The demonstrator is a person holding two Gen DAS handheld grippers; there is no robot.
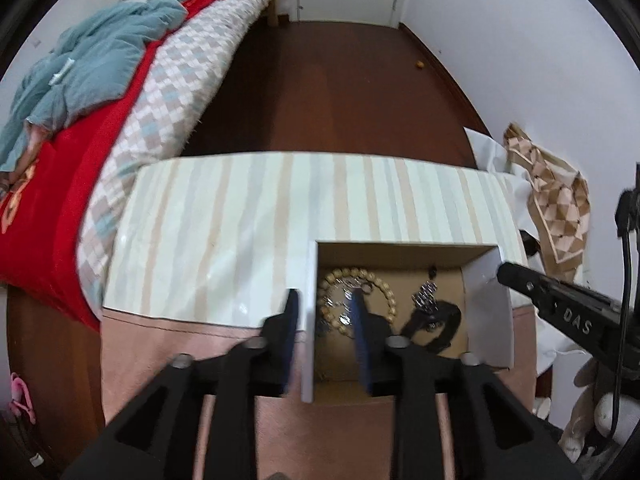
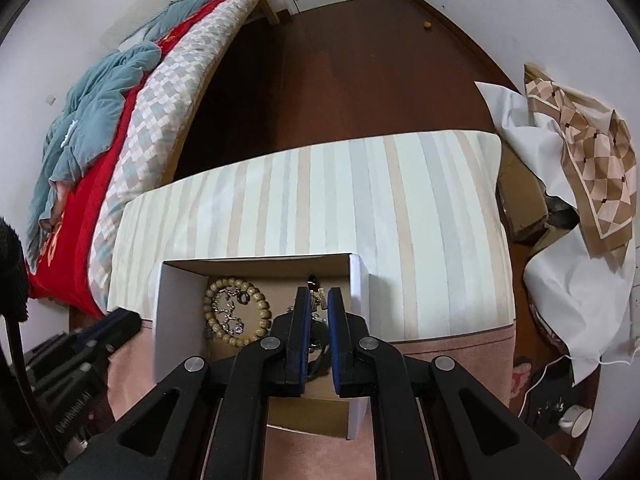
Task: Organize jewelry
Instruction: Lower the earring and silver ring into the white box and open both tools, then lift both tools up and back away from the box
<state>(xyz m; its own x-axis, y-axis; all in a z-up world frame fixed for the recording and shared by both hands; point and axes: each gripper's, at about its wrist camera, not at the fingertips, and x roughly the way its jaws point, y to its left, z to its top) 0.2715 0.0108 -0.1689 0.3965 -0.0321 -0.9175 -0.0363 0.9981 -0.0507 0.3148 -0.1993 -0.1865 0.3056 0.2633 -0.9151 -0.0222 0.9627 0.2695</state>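
In the left wrist view, a small white open-topped cardboard box with a brown floor [image 1: 486, 304] is seen resting on a table covered with a pale striped cloth and a pink cloth [image 1: 248, 216]. The left gripper [image 1: 325, 316] is held with its jaws spread wide, straddling the box's left wall, one blue-padded finger outside and the other over the interior, probably to steady the box while the other tool works. Inside, a round bracelet of tan wooden beads [image 1: 390, 300] is laid at the left with a silvery chain piece [image 1: 340, 312] within its ring, and a sparkling silver earring [image 1: 426, 294] lies beside a dark strap-like item [image 1: 440, 320] to the right. The black arm of the right gripper is seen reaching in over the right wall. In the right wrist view, the right gripper [image 2: 319, 306] is lowered into the box's right half, its jaws drawn nearly together about small gold and dark pieces [image 2: 318, 300]; whether anything is actually pinched cannot be told. The beaded bracelet [image 2: 264, 312] is left untouched at the left. A bed with red, teal and checked bedding [image 2: 160, 92] is seen beyond.
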